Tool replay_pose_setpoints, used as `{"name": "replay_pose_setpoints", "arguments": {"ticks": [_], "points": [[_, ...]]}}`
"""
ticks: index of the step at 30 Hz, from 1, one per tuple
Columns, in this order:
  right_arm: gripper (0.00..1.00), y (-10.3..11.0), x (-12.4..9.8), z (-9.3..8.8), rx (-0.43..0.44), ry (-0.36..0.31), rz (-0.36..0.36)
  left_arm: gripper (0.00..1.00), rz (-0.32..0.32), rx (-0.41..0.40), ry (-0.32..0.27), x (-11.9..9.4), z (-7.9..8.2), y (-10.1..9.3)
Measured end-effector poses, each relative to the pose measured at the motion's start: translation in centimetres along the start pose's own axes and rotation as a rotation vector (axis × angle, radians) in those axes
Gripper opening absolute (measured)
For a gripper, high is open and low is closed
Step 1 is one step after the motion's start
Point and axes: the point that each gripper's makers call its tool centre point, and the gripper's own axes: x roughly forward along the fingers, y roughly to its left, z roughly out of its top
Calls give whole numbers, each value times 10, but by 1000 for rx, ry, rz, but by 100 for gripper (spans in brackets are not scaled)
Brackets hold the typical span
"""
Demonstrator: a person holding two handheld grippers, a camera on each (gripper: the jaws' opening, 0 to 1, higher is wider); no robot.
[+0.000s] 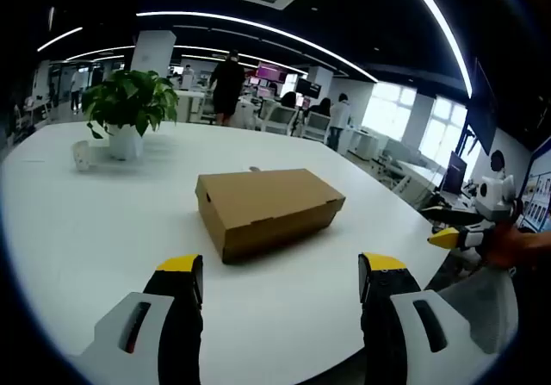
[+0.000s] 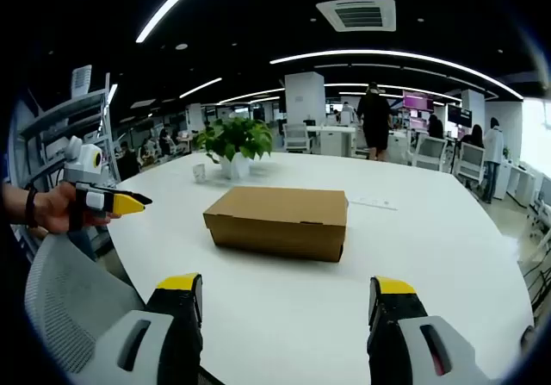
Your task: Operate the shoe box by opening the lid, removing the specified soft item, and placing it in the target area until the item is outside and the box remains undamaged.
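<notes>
Shoe box: the brown cardboard shoe box [image 1: 269, 209] lies flat on the white counter [image 1: 77, 230], lid down and closed, roughly in the middle of the surface; in the right gripper view the shoe box [image 2: 280, 220] sits ahead of the jaws, long side facing the camera.
Soft item: cannot tell; the closed lid hides the inside of the box.
Left hand-held gripper: the left hand-held gripper [image 1: 280, 277] has its yellow-tipped jaws spread wide, holding nothing, hovering at the near edge of the counter, apart from the box. It also appears at the left of the right gripper view [image 2: 116, 201], gripped by a person's hand [image 2: 47, 208].
Right hand-held gripper: the right hand-held gripper [image 2: 288, 297] is wide apart too, nothing between the jaws, short of the box.
Potted plant: a green potted plant [image 1: 129, 109] in a white pot stands on the far side of the counter, well apart from the box.
Chair: a grey mesh chair back [image 2: 73, 303] sits beside the counter edge.
Background: people stand and sit among desks in an open office.
</notes>
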Motion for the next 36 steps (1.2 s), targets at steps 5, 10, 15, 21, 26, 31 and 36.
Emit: {"name": "replay_pose_setpoints", "arguments": {"ticks": [5,10,15,21,26,31,36], "points": [[78,1,0,0,-1,2,2,76,-1,2,2,0,0,-2],[78,1,1,-1,-3,3,3,76,-2,2,3,0,0,-2],[78,0,0,-1,-1,3,2,76,-3,-2,1,-1,0,-3],[78,-1,0,-1,2,1,0,76,-6,1,8,0,-1,-3],[77,0,0,-1,4,3,2,76,-9,0,8,1,-1,-3],[78,0,1,-2,4,6,5,76,-8,-2,8,1,-1,-3],[77,1,1,-2,0,10,5,75,-8,-4,6,1,-1,-2]]}}
